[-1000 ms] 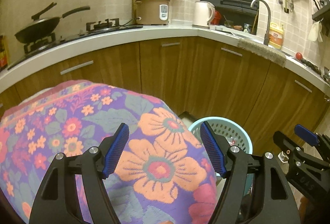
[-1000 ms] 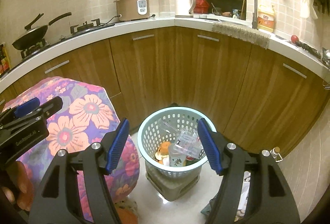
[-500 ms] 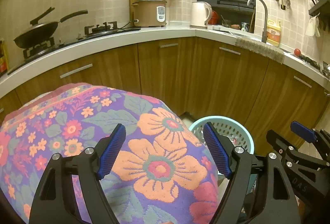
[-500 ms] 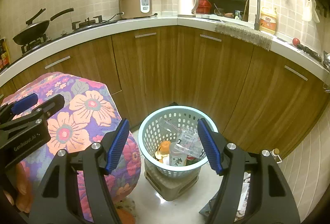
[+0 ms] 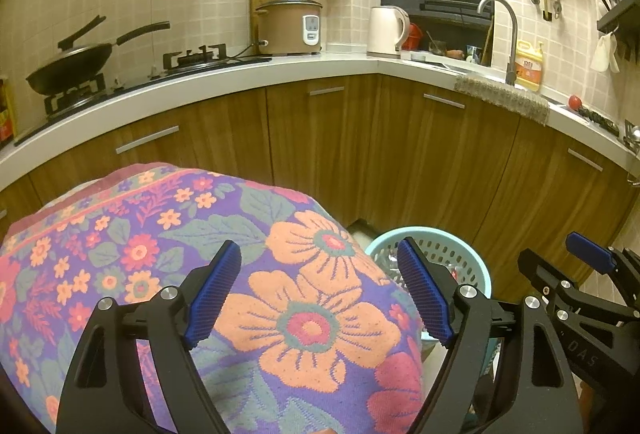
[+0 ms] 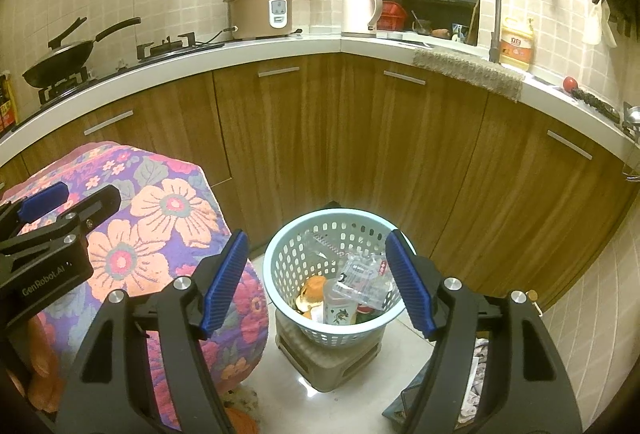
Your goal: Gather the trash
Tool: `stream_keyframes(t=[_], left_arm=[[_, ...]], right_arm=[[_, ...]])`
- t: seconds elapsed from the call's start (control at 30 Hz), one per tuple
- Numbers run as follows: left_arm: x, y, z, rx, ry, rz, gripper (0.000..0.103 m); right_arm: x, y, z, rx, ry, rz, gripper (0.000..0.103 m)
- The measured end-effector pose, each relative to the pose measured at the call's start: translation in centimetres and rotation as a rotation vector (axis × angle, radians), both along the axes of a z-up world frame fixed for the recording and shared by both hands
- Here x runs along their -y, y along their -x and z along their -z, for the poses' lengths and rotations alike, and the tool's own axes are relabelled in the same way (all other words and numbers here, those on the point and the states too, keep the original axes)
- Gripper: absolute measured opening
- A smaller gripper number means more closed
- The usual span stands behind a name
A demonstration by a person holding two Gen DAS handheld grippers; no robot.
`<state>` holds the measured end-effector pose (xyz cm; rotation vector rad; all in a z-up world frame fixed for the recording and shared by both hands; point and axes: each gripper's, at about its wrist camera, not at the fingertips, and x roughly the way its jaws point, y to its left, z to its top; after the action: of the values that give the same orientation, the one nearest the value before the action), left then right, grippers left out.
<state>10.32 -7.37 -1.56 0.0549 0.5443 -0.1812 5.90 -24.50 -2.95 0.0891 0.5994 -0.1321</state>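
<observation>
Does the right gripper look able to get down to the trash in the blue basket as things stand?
Probably yes. The right gripper, jaws open and empty, points down at the blue basket, whose top is uncovered. The floral cloth and left gripper sit off to the side.

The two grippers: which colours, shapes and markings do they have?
The left gripper and right gripper are alike: black angular frames with triangular cut-outs, silver round bolts, and blue ribbed pads on the fingers. One side reads "GenRobot.AI" in white. No cables or sleeves show.
</observation>
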Motion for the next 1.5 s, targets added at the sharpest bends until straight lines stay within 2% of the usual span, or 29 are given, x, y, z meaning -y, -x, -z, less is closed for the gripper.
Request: stream_keyframes(t=[1.5], left_arm=[[0.31, 0.22, -0.18, 0.015, -0.021, 0.013, 0.084]], right_arm=[[0.06, 0.49, -0.34, 0.02, 0.017, 0.013, 0.067]])
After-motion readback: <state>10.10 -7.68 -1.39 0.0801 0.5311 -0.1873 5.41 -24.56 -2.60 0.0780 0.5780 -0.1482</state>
